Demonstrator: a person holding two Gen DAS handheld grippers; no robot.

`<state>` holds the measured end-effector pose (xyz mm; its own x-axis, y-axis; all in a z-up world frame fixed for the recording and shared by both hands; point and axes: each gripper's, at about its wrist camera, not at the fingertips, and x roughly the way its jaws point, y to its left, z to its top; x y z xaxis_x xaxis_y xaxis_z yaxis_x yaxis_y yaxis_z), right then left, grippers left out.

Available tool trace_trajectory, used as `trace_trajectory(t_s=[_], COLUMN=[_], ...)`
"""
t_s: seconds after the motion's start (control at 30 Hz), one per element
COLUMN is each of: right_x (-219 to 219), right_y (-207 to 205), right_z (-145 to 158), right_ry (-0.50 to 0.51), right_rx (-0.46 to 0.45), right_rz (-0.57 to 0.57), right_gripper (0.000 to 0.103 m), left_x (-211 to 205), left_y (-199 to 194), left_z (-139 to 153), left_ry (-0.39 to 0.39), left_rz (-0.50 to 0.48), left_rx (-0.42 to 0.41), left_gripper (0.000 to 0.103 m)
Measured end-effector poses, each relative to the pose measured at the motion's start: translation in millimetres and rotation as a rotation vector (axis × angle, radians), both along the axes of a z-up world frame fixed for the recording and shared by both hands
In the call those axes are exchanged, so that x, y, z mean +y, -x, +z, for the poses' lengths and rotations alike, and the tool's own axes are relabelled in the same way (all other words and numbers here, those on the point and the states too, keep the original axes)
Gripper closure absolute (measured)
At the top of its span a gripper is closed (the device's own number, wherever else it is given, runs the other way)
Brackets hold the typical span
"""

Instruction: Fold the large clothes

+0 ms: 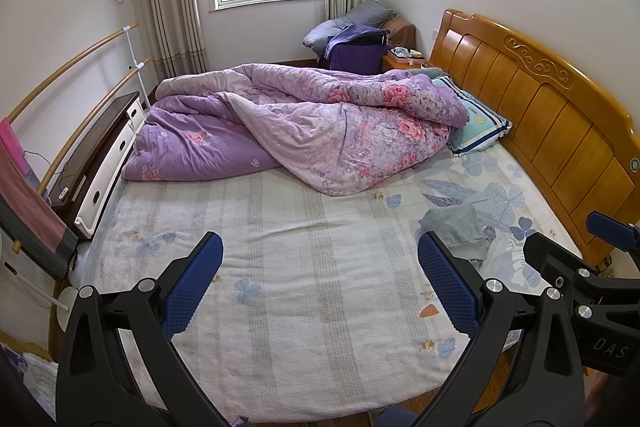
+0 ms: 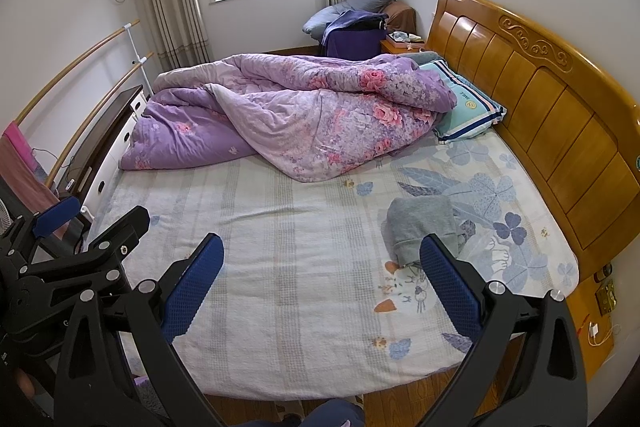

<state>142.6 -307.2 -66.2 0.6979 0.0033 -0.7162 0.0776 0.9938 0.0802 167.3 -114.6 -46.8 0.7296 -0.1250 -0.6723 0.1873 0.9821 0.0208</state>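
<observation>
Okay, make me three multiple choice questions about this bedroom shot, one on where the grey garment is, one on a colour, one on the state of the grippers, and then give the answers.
1. Where does the grey garment lie?
A. on the bed sheet near the headboard
B. on top of the quilt
C. on the floor

2. What is the main colour of the bunched quilt?
A. green
B. purple with pink flowers
C. plain white

3. How do the left gripper and right gripper stand?
A. both shut on cloth
B. one open, one shut
C. both open, holding nothing

Answers: 1 A, the garment sits crumpled on the sheet on the headboard side, apart from the quilt. 2 B, the quilt is purple with pink blooms. 3 C, each wrist view shows blue pads spread wide with only the bed sheet between them.
</observation>
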Motion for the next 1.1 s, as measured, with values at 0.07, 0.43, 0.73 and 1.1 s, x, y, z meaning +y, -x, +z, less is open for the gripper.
trace_trajectory(t_s=[0.07,0.43,0.73,1.1], right_x=[-0.1,-0.5,-1.5,-5.0], right_y=[0.1,0.3,-2.1,-0.2], right_z=[0.3,0.2,0.7,-3.3], right_ry=[0.001,0.000,0.000,-0.003], right_rx=[0.002,0.003,0.004,0.009], right_rz=[-0.001,-0.001,0.002,0.003], right_gripper=[0.008,0.008,0.008,0.008], left_x=[0.3,-0.1,-5.3,-5.1], left_y=[-0.4,-1.4,-4.3,-4.7], left_z=[0.0,-0.4,-8.0,-9.6], left_ry=[0.000,0.001,0.003,0.003], left_rz=[-0.001,-0.003,-0.014,-0.013], left_rx=[0.002,-0.003,-0.005,-0.003], left_gripper=[0.005,0.005,0.005,0.005])
